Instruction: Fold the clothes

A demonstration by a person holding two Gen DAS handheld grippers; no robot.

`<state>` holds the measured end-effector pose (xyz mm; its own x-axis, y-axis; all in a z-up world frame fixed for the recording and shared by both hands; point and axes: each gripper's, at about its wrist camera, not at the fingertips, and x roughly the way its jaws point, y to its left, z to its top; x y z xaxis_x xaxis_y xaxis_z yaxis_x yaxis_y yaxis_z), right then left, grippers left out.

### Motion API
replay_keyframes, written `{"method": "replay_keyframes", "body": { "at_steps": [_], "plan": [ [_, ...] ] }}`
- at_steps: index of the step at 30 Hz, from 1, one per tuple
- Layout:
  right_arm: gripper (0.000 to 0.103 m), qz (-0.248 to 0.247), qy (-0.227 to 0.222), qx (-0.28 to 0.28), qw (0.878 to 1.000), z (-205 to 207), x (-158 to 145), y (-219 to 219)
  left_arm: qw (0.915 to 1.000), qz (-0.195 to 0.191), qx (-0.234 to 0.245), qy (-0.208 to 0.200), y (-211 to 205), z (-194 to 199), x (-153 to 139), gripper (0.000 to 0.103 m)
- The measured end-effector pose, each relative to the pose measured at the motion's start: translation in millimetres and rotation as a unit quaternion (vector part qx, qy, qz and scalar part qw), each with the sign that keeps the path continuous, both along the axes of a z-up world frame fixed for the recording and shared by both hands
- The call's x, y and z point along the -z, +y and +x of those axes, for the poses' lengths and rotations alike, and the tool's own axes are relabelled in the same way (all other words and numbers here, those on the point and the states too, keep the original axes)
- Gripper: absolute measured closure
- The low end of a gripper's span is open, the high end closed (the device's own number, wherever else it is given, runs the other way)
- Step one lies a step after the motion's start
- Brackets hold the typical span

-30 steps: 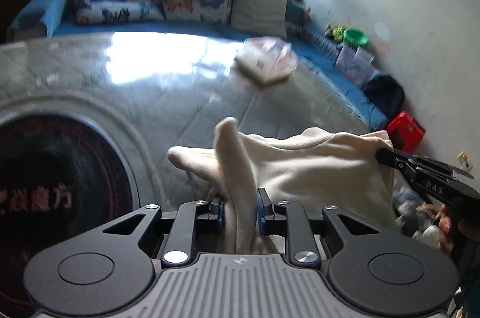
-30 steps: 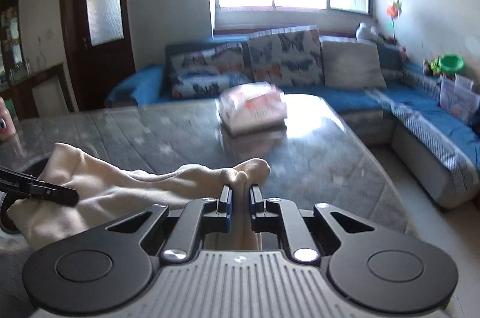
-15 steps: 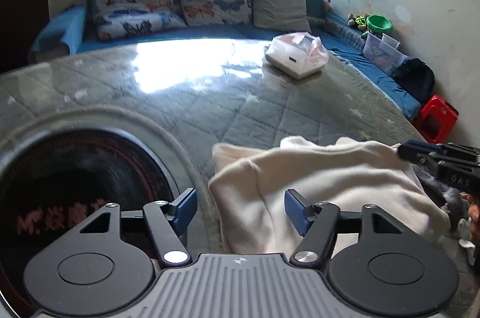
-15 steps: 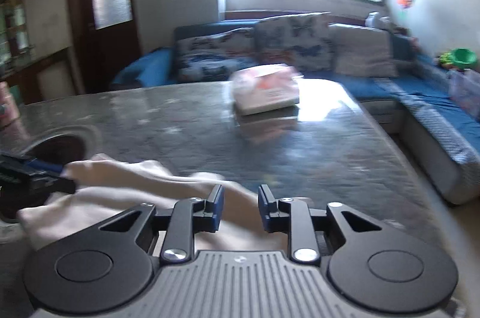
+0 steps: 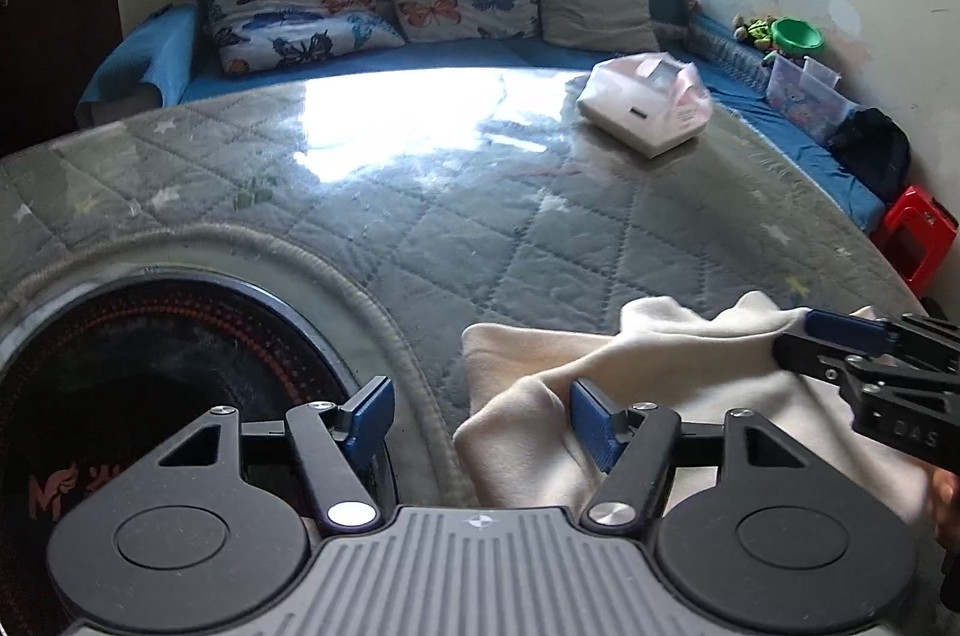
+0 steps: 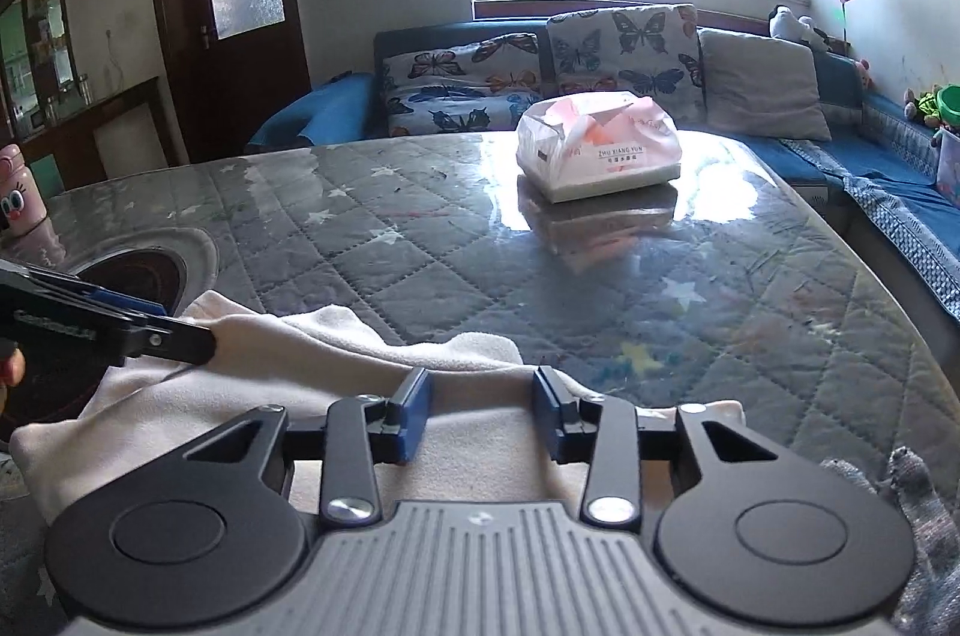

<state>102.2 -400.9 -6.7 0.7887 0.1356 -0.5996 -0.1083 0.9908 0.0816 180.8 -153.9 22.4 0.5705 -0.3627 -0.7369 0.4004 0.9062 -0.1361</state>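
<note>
A cream fleece garment (image 5: 660, 396) lies in a soft heap at the near edge of the quilted grey table (image 5: 480, 228). My left gripper (image 5: 480, 417) stands open over its left corner, and the fabric only brushes the right pad. My right gripper (image 6: 483, 411) has its jaws opening, with the garment (image 6: 300, 384) lying loose under and between the pads, not pinched. Each view also shows the other tool: the right gripper (image 5: 804, 342) resting at the cloth's far edge, and the left gripper (image 6: 174, 330) with its tips on the cloth's left end.
A white and pink tissue pack (image 6: 600, 150) sits mid-table toward the sofa. A round dark inset (image 5: 150, 384) fills the table's left side. A pink bottle (image 6: 21, 192) stands far left, and a grey knit item (image 6: 918, 504) lies at the right edge. A red stool (image 5: 912, 240) stands beside the table.
Both grippers were shut on the lifted cream garment; both have let go and opened. The garment has dropped flat onto the table, and both hands have come down and forward.
</note>
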Motion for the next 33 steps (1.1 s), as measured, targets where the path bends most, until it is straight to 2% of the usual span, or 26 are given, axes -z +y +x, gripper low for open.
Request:
{"method": "replay_keyframes", "body": {
  "at_steps": [10,17,26,33],
  "plan": [
    [0.05,-0.003,-0.024,-0.012,1.0,-10.0,-10.4,11.2,1.0,-0.003,-0.003,-0.005,0.1,-1.7,-3.6,0.032],
    [0.047,-0.028,-0.012,-0.03,0.999,-21.0,-4.7,25.2,0.9995,0.003,0.013,-0.027,-1.8,-20.6,-16.2,0.03],
    [0.045,-0.037,-0.027,-0.036,0.998,-69.7,-16.8,23.7,0.9969,0.016,0.046,-0.061,-12.0,-66.9,-20.6,0.03],
    [0.045,-0.045,-0.036,-0.03,0.998,-116.2,-15.2,16.6,0.9955,0.024,0.052,-0.076,-11.2,-95.3,-16.7,0.029]
  ]
}}
